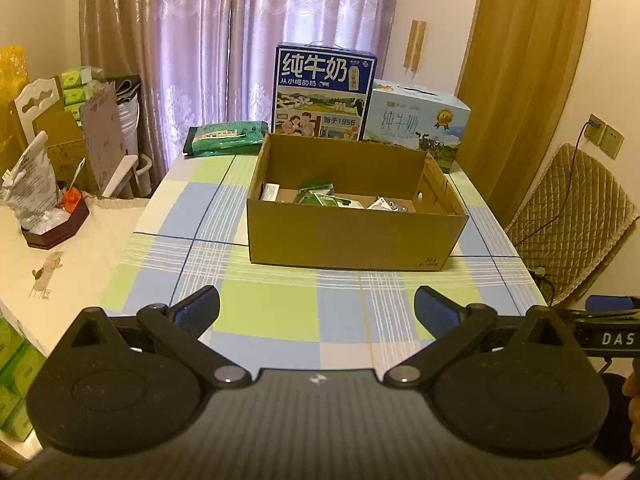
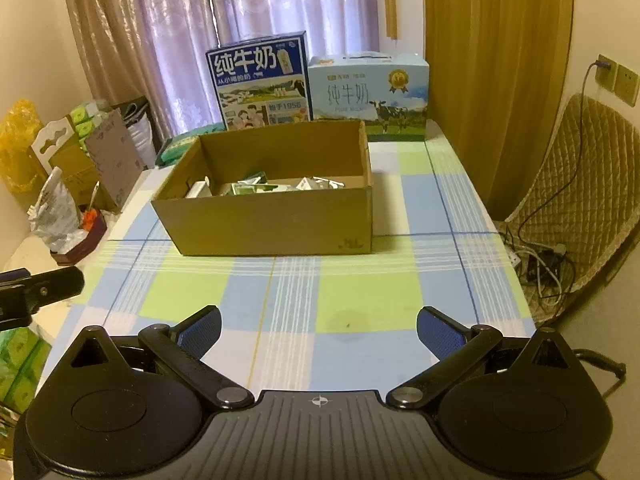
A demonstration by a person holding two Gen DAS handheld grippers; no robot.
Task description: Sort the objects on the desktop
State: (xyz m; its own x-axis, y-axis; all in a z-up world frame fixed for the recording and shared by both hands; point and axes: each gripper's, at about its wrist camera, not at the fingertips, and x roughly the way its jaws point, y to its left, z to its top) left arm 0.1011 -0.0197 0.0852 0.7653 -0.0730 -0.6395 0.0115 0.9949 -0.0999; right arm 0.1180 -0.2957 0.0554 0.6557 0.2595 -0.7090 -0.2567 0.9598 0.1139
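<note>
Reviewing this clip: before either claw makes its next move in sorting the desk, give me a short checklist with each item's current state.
1. Left claw open and holding nothing: ok.
2. Right claw open and holding nothing: ok.
3. Cardboard box upright, top open, reachable from the front: ok.
4. Small packets already lie inside the box: ok.
5. Loose item left on the checked tablecloth near the claws: not ok, none in view there.
6. Whether the green pack at the far edge must be sorted: cannot tell.
</note>
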